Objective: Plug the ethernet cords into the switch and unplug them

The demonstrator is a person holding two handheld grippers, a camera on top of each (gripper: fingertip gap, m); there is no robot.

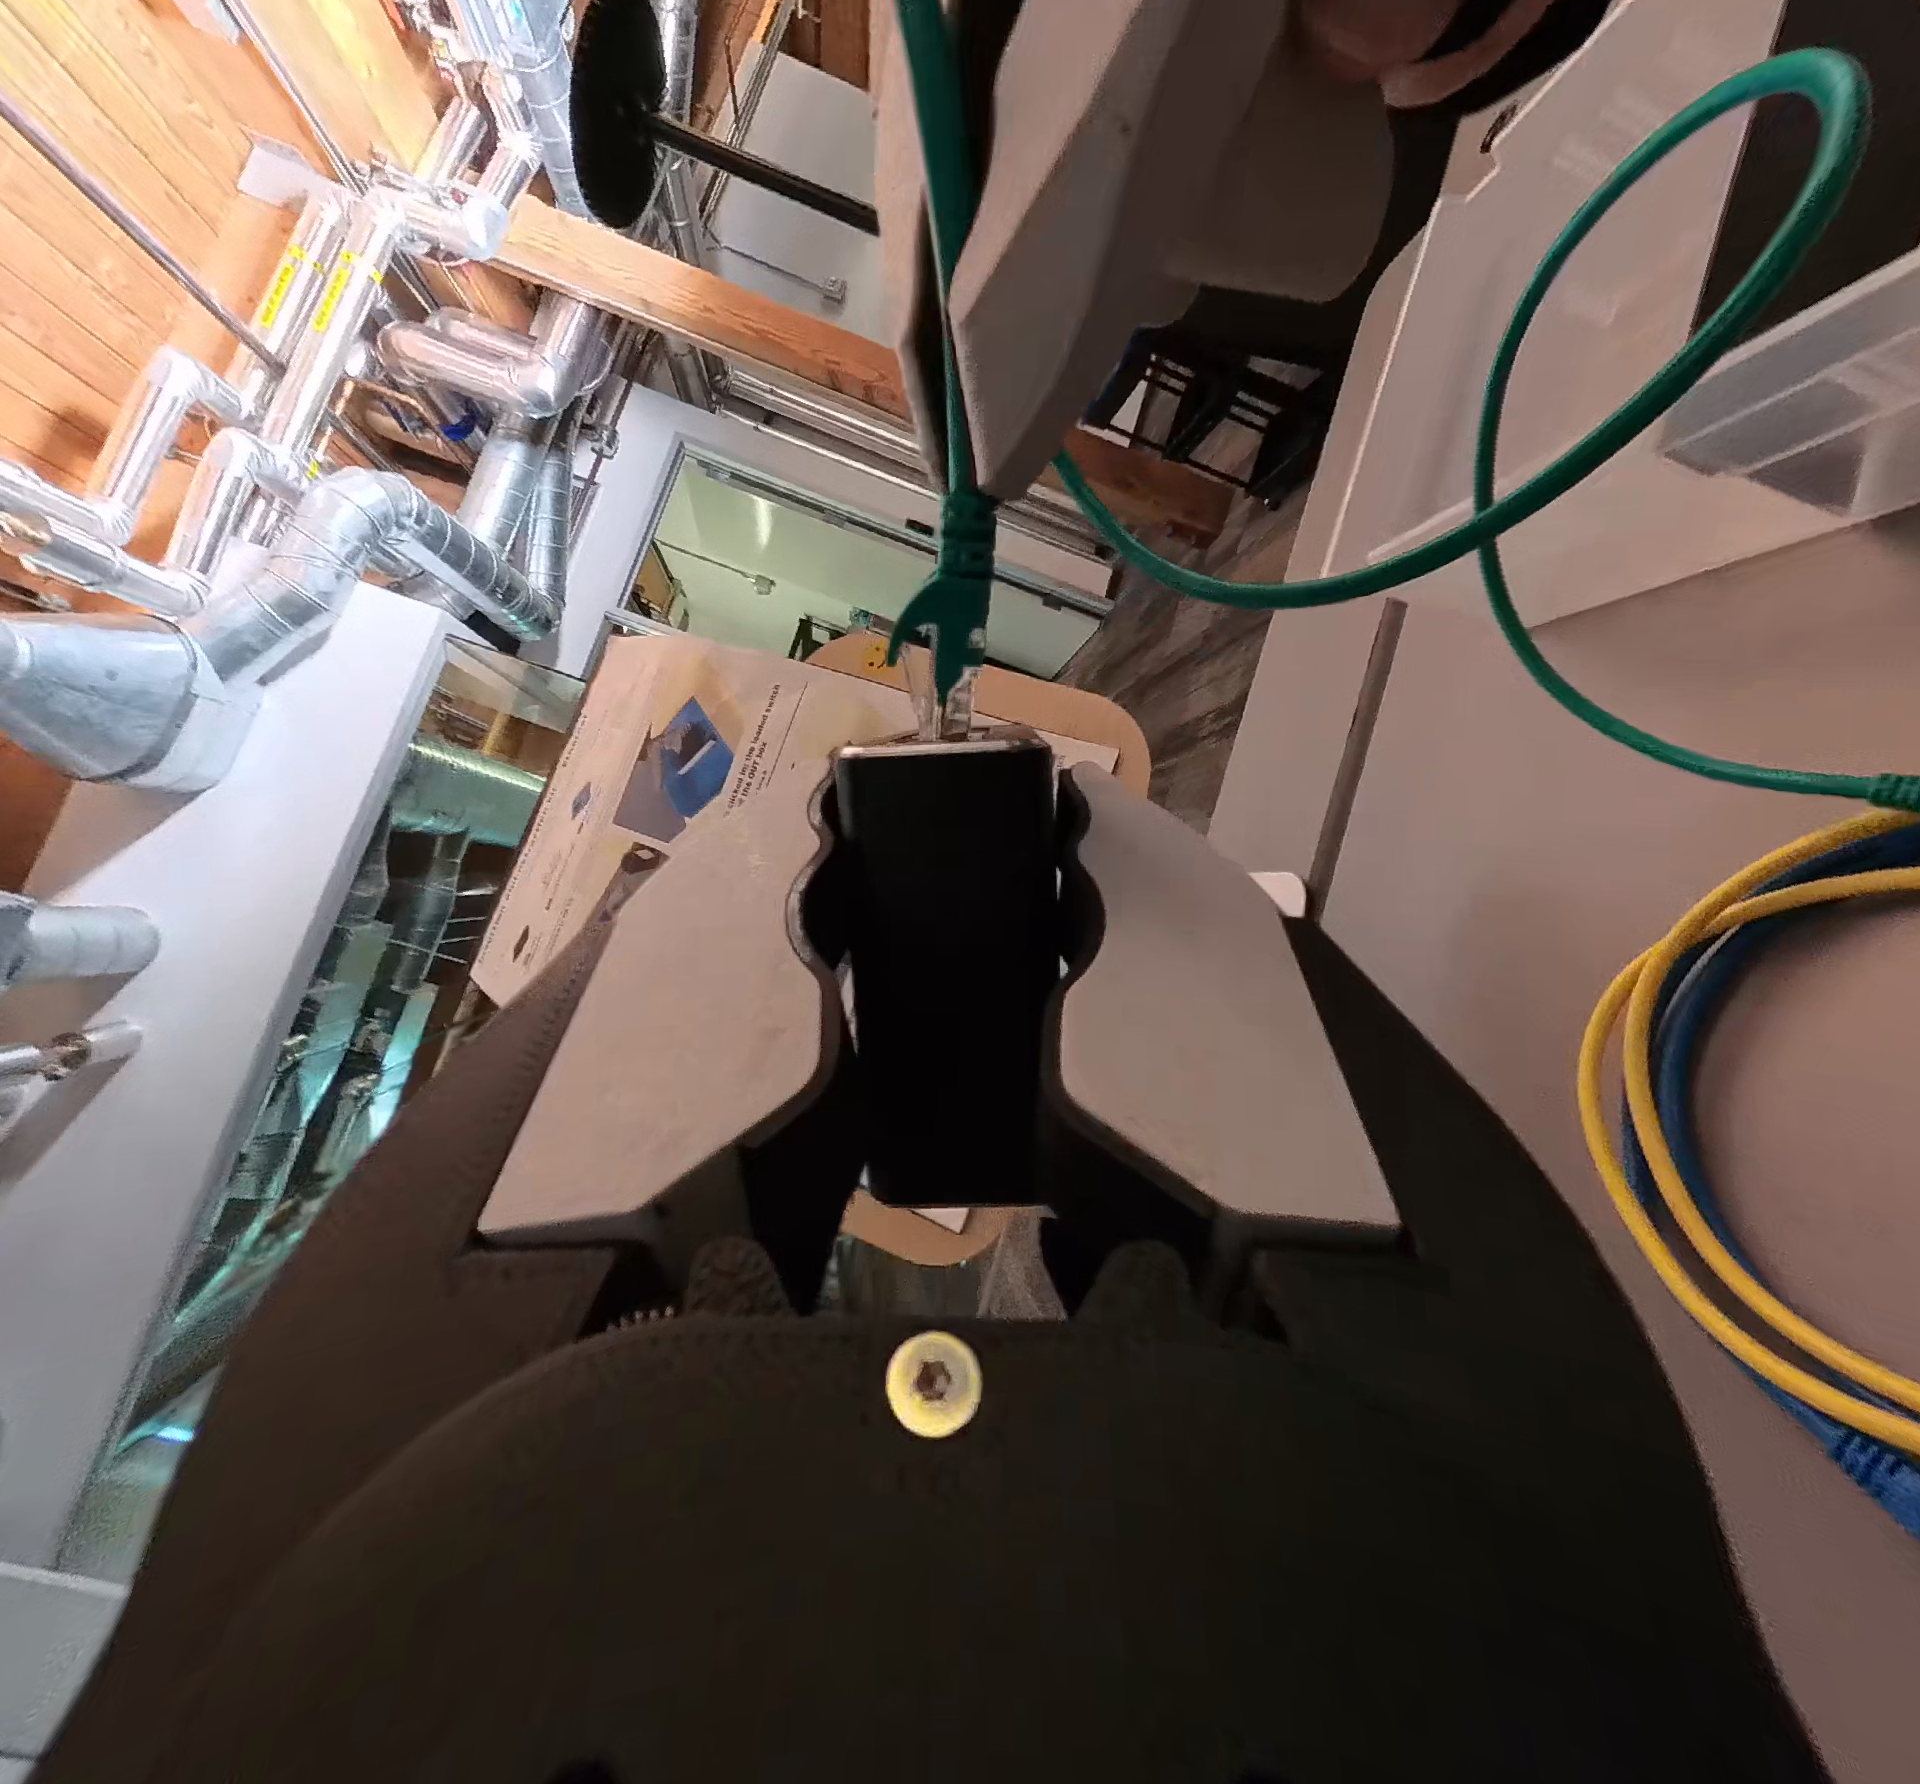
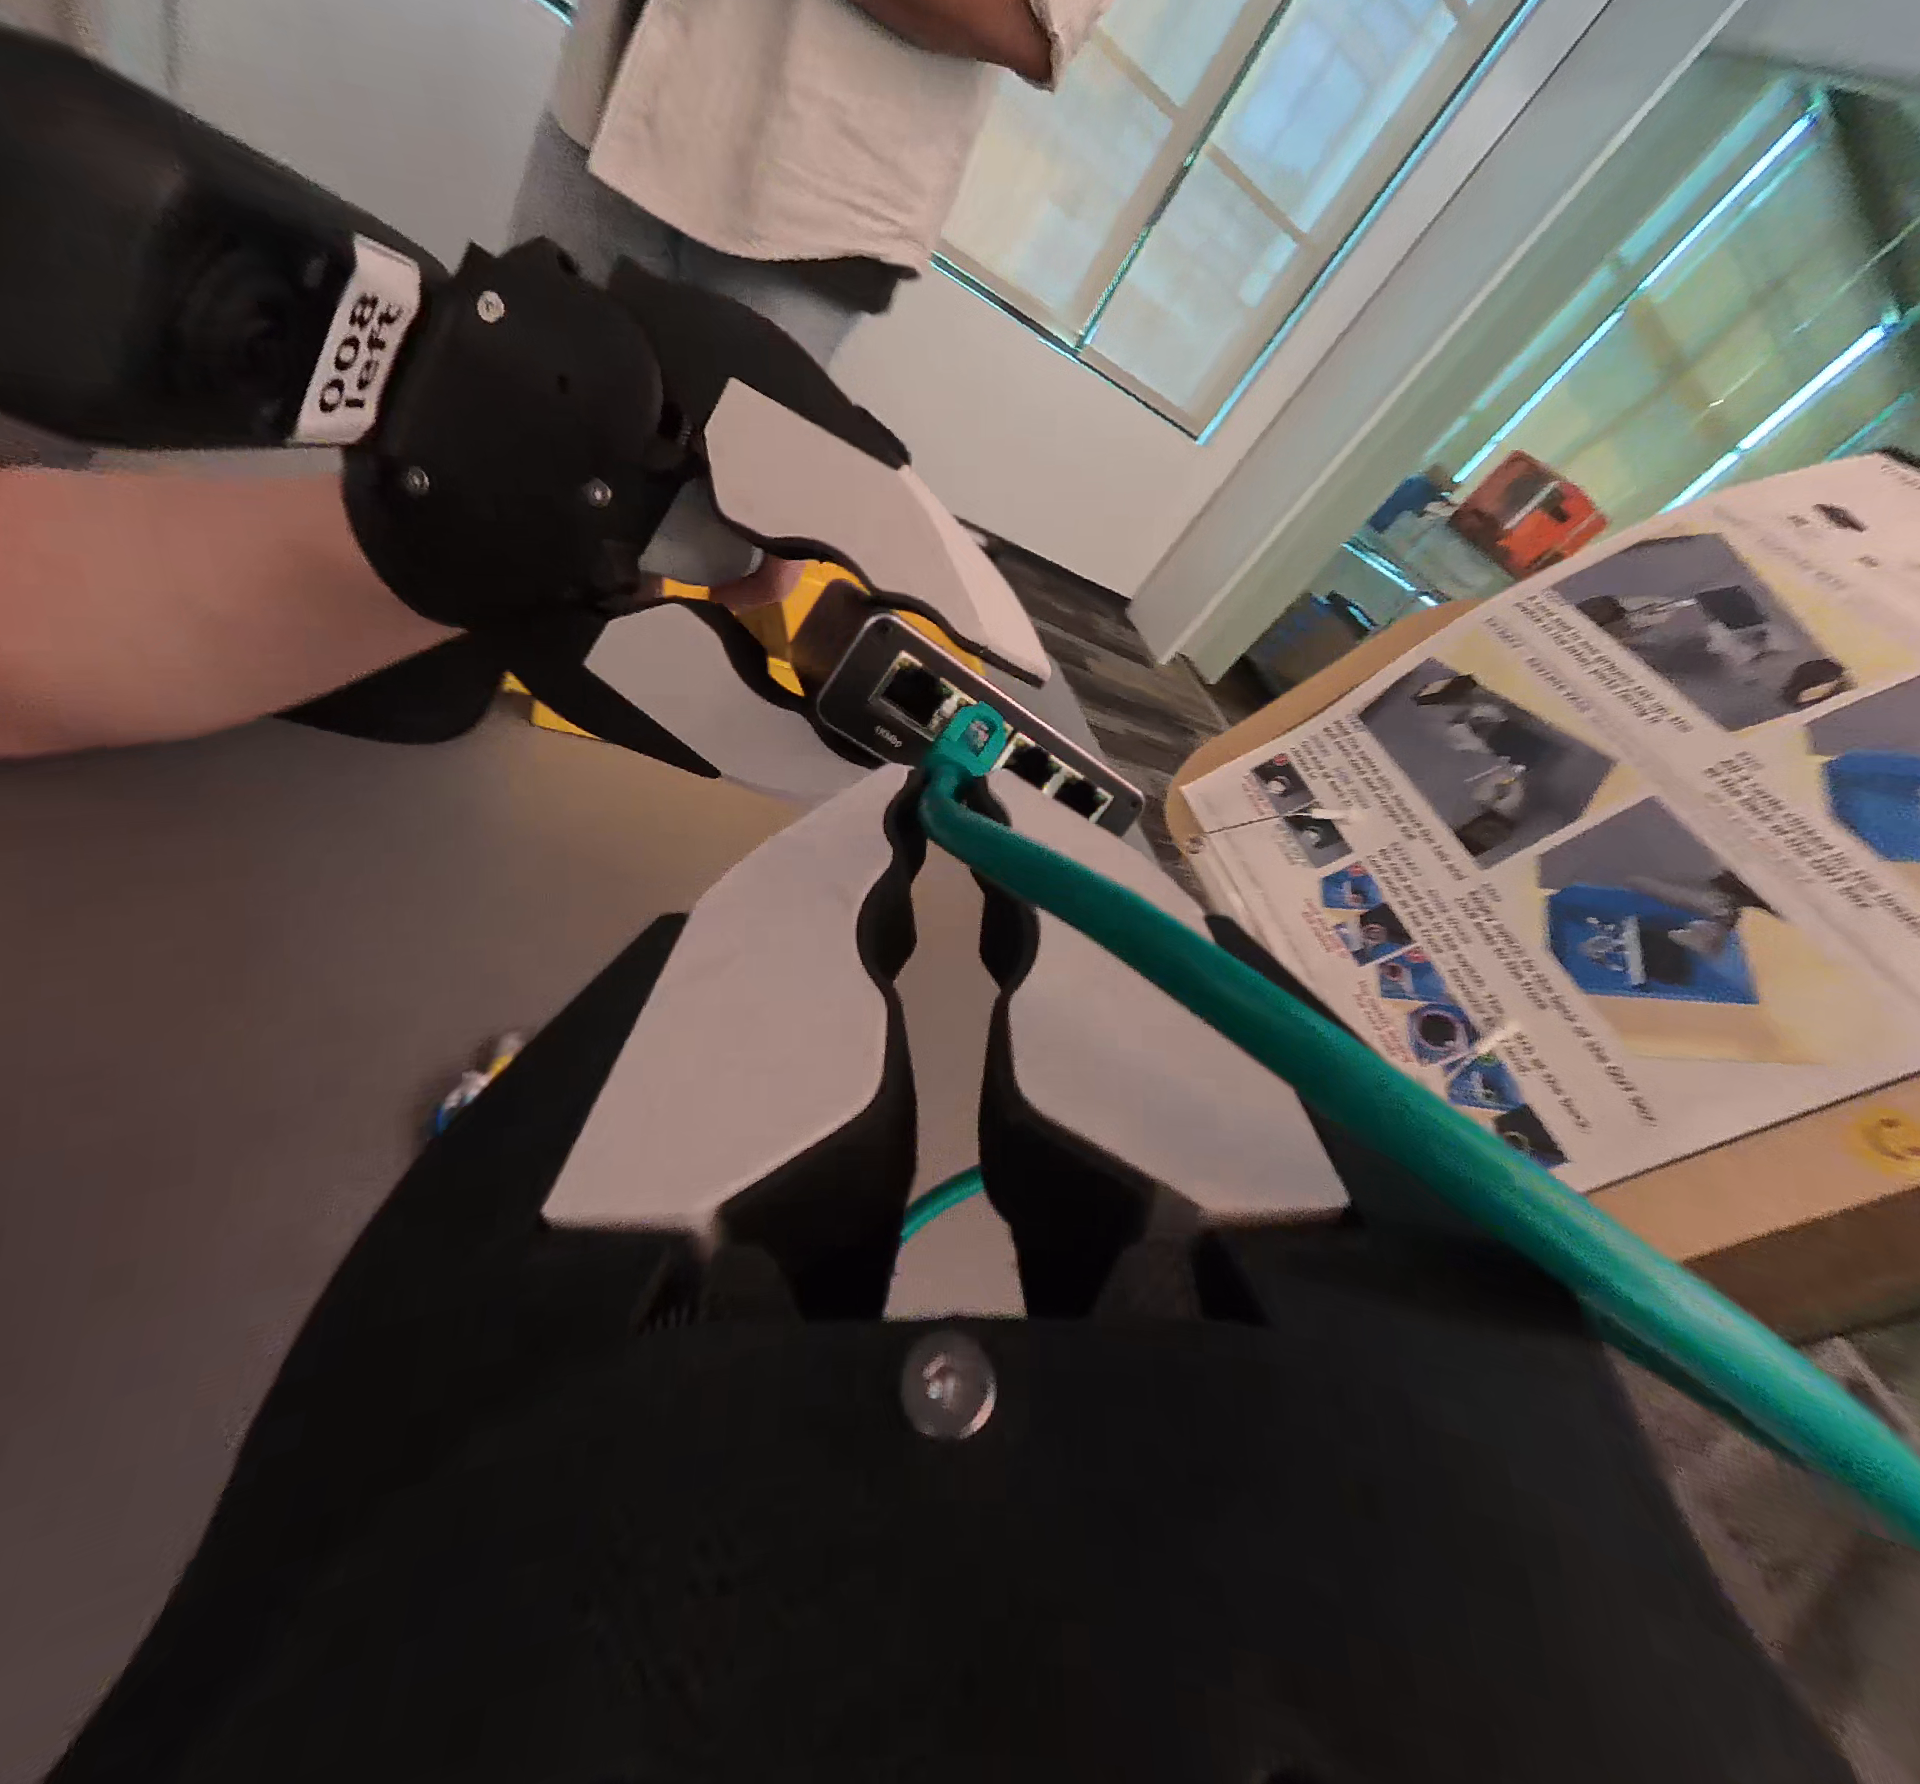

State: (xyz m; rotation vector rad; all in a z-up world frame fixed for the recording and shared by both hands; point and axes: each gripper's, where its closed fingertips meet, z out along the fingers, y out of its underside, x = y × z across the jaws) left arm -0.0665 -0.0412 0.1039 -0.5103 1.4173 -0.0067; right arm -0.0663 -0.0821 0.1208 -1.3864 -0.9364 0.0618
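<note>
A room with exposed timber ceiling boards and silver-wrapped ducts (image 1: 312, 529) shows in the left wrist view, while the right wrist view takes in tall windows (image 2: 1351, 176) with pale frames and a patch of dark patterned floor. The grey tabletop (image 2: 208, 955) carries most of the things; at its far edge sits a light wooden board with a printed instruction sheet (image 2: 1538, 851) of photographs laid on it. A person in a pale shirt (image 2: 790, 72) stands beyond the tabletop with arms folded.

The left tongs (image 1: 945, 861) are clamped on a black switch (image 1: 951, 986), one grey finger on each side of its body, holding it off the tabletop. In the right wrist view its port face (image 2: 1039, 758) is turned toward the right tongs. A green ethernet cord (image 2: 1351, 1090) runs to the switch, and its connector (image 2: 971, 732) sits at the second port; whether it is fully seated cannot be told.

The right tongs (image 2: 940, 830) are pressed nearly together, pinching the green cord just behind its connector. From there the cord sweeps in a wide loop (image 1: 1662, 280) over the tabletop. Near it lie coiled yellow (image 1: 1662, 1215) and blue cords (image 1: 1766, 1319), and a clear plastic box (image 1: 1797, 384) stands farther off.
</note>
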